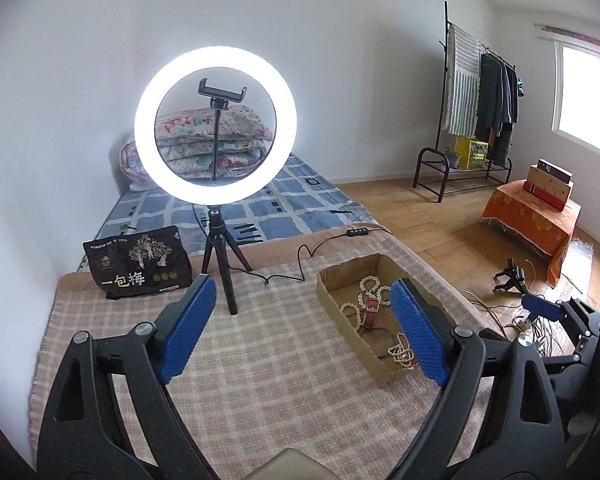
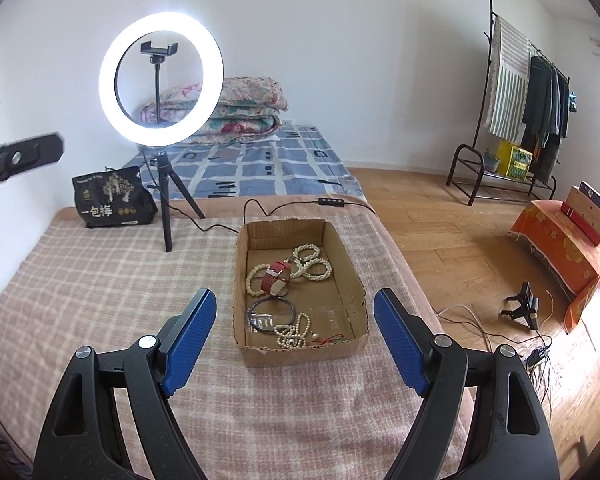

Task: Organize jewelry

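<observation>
Both my left tongs [image 1: 300, 316] and right tongs [image 2: 294, 330] gape wide, gripping nothing, above the checked blanket [image 2: 100, 280]. Pearl strands [image 2: 310, 266] and a red watch [image 2: 275, 276] lie inside the cardboard box [image 2: 352, 280].

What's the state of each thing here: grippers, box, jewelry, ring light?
left gripper: open, empty
right gripper: open, empty
cardboard box: open-topped, on the checked blanket
red-strap watch: lying in the box
pearl strands: loose in the box
ring light: lit, upright on its tripod
phone clamp: empty
</observation>
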### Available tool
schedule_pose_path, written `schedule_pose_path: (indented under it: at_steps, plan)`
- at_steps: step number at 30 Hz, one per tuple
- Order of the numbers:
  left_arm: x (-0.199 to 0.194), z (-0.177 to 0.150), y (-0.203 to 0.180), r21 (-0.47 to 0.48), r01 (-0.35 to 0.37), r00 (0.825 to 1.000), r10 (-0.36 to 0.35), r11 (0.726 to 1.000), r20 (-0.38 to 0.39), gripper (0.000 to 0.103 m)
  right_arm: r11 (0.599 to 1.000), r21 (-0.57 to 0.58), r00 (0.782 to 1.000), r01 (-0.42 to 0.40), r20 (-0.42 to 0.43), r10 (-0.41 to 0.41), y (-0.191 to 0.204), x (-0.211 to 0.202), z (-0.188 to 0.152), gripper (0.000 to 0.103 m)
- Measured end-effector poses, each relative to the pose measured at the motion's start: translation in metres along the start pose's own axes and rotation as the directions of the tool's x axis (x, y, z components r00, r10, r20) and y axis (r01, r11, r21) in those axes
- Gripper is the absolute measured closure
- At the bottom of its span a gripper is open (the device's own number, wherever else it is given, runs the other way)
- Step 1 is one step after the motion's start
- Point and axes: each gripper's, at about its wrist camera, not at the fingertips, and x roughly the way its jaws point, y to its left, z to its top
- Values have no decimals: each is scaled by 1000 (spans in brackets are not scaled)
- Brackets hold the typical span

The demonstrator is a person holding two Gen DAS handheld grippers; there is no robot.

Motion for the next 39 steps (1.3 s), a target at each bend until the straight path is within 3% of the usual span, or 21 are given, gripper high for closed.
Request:
schedule_pose_path:
  at_steps: [17,24,26,39]
  plan:
    - [-31,-65,-12,74,22,998,-17,997,-64,6,1000,6,997,26,70,-26,13,-28,-14,22]
    - [-40,-74,-14,73,40,997,-36,997,-61,6,999,13,995,43,92,-44,11,-29,-24,21]
    - [-40,-74,-12,64,50,997,-46,997,-60,0,999,7,996,41,84,-42,11,-25,-26,21]
    - [-40,-74,-7,65,40,998,-37,997,-56,0,1000,17,998,17,54,-17,17,-12,-26,21]
